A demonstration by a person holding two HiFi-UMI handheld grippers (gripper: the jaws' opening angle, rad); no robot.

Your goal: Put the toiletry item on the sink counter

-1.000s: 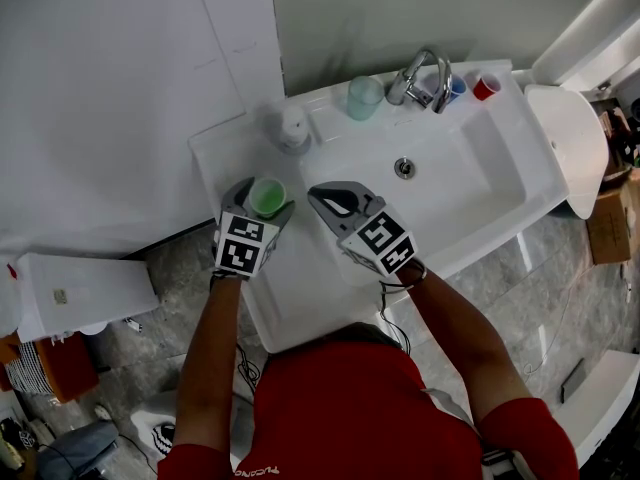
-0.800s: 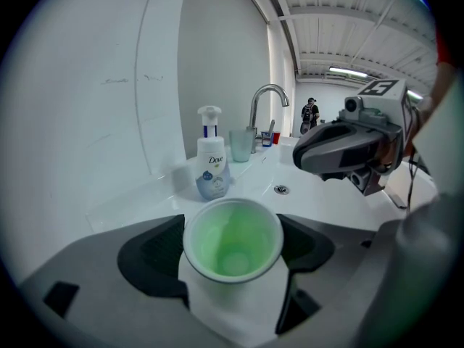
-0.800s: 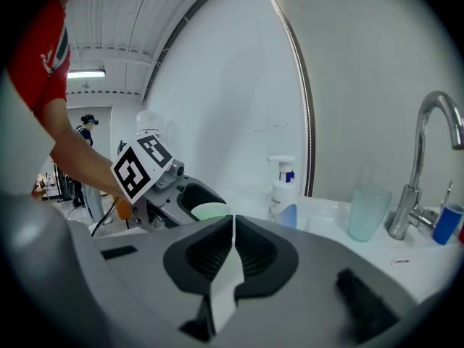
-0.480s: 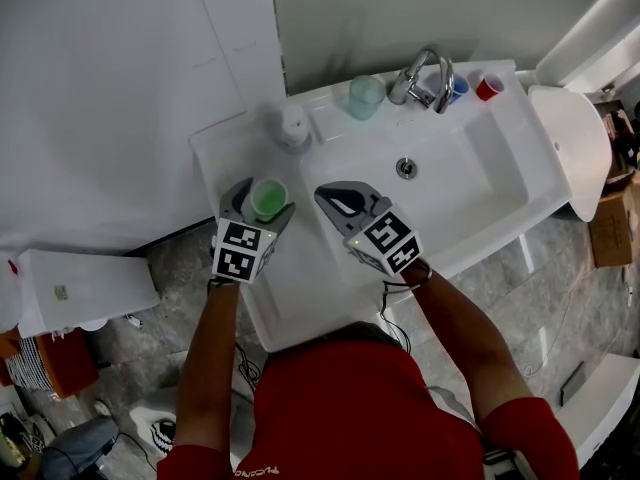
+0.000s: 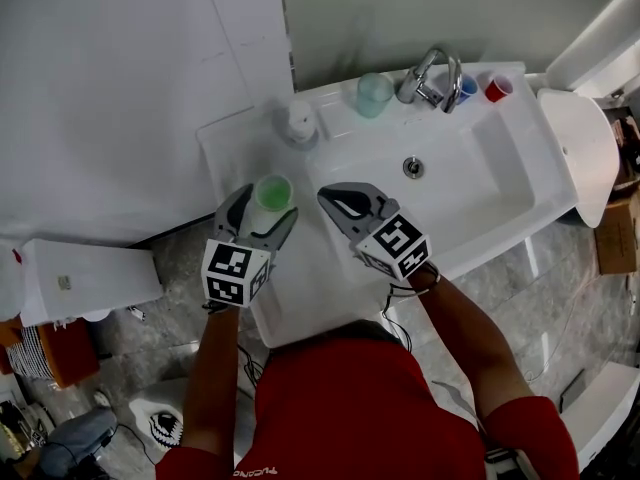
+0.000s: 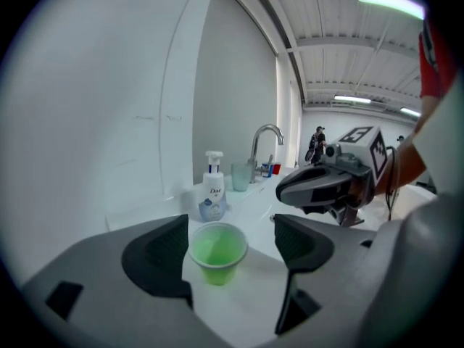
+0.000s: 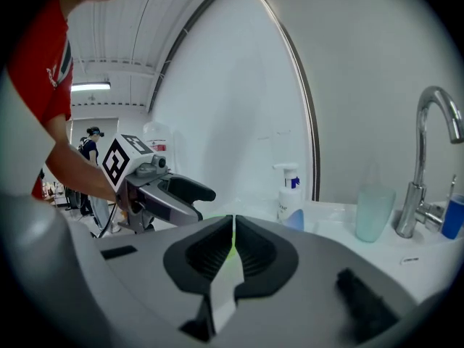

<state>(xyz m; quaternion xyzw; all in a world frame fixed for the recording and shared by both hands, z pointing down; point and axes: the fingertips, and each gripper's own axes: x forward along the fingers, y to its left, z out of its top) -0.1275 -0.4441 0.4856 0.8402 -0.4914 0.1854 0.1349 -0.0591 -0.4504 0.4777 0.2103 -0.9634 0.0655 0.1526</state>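
Note:
A small green plastic cup [image 5: 272, 192] stands upright on the white sink counter [image 5: 228, 148], left of the basin. My left gripper [image 5: 262, 214] is open, and the cup [image 6: 217, 251] sits between its jaw tips with a gap on each side. My right gripper [image 5: 340, 204] is shut with nothing in it and hovers over the counter just right of the cup. In the right gripper view the shut jaws [image 7: 233, 249] point toward the left gripper [image 7: 170, 191], and only a green sliver shows past them.
A white pump soap bottle [image 5: 299, 121] stands at the back of the counter, with a pale teal tumbler [image 5: 374, 94] to its right. The faucet [image 5: 432, 76], a blue cup [image 5: 466, 88] and a red cup [image 5: 496, 88] line the basin's [image 5: 470, 183] back edge.
My left gripper has drawn back toward me, so the green cup now sits nearer its jaw tips. The cup stays on the counter. The right gripper has barely shifted.

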